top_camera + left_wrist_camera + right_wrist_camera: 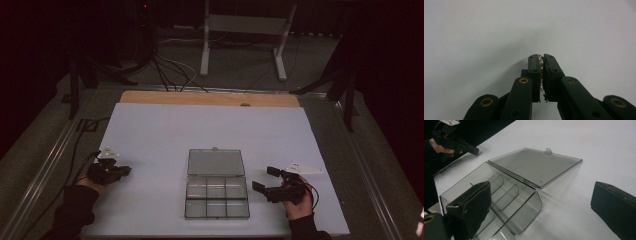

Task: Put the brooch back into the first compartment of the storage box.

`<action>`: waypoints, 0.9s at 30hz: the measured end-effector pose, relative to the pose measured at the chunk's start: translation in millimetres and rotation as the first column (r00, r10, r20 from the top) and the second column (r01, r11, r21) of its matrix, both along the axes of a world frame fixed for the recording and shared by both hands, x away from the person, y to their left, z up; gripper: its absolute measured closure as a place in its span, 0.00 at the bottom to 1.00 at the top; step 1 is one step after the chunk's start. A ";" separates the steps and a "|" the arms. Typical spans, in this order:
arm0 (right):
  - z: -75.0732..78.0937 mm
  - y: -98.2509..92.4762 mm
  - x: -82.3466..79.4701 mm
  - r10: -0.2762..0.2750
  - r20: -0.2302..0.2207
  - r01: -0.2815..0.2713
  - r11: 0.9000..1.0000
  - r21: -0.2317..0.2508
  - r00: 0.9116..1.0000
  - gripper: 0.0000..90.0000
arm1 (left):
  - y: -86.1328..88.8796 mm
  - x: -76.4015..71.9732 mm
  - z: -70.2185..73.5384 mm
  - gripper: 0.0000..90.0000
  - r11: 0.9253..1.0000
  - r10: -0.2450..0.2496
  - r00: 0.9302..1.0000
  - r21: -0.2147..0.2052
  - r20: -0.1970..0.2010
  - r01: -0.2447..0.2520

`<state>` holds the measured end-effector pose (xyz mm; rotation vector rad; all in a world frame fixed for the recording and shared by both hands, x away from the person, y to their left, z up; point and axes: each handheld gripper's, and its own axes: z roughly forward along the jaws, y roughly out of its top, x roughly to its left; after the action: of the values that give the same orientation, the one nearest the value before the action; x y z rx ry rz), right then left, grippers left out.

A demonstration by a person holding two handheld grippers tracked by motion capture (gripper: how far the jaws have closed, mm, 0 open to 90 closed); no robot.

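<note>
Now, working down from the biggest thing, I have one wide white table top [165,130] with a strip of bare wood along its far edge, and near the front middle of it one clear smoky plastic organiser box [217,196], lid thrown flat open away from me, with six compartments in two rows of three, all looking empty as far as I can tell. I count two grippers. My black two-jaw right gripper [267,178] sits just beside the box's right edge, jaws spread wide with nothing between them; in the right gripper view the near jaw overlaps the box's front compartments while the other hangs over bare table. My black two-jaw left gripper [126,171] rests well apart from the box, toward the left edge of the table, jaws closed nearly together on one small pale, bumpy piece [539,61] that I cannot identify; it peeks out between the pads in the left gripper view. My worry is that piece: it is tiny and pinched at the very tips, so any slackening on the way across could drop it short of the box. Also, the light box could skid if the right jaw nudges its wall.
</note>
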<state>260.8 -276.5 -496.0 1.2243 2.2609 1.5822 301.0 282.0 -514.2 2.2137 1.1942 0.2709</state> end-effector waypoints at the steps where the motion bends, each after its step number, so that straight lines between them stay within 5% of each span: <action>1: 0.0 0.2 0.1 0.000 -0.001 0.000 1.000 0.001 1.000 0.03 | -0.3 0.1 0.2 0.96 1.000 -0.001 1.000 -0.002 -0.002 0.001; 9: -0.1 0.5 0.1 0.000 0.001 0.000 1.000 0.001 1.000 0.03 | -3.9 -0.7 2.7 0.96 1.000 -0.020 1.000 -0.013 -0.002 0.020; 13: 0.1 0.7 -0.1 0.001 0.002 -0.001 1.000 0.000 1.000 0.03 | -4.7 -0.8 3.6 0.96 0.998 -0.034 0.999 -0.054 -0.008 0.033; 27: 0.1 0.4 -0.1 0.001 0.003 -0.001 1.000 0.001 1.000 0.03 | -14.2 -2.3 6.3 0.96 0.995 -0.083 0.996 -0.054 -0.017 0.082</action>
<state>260.7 -276.1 -495.9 1.2207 2.2597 1.5850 298.7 267.7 -507.9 2.2174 1.1039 0.1827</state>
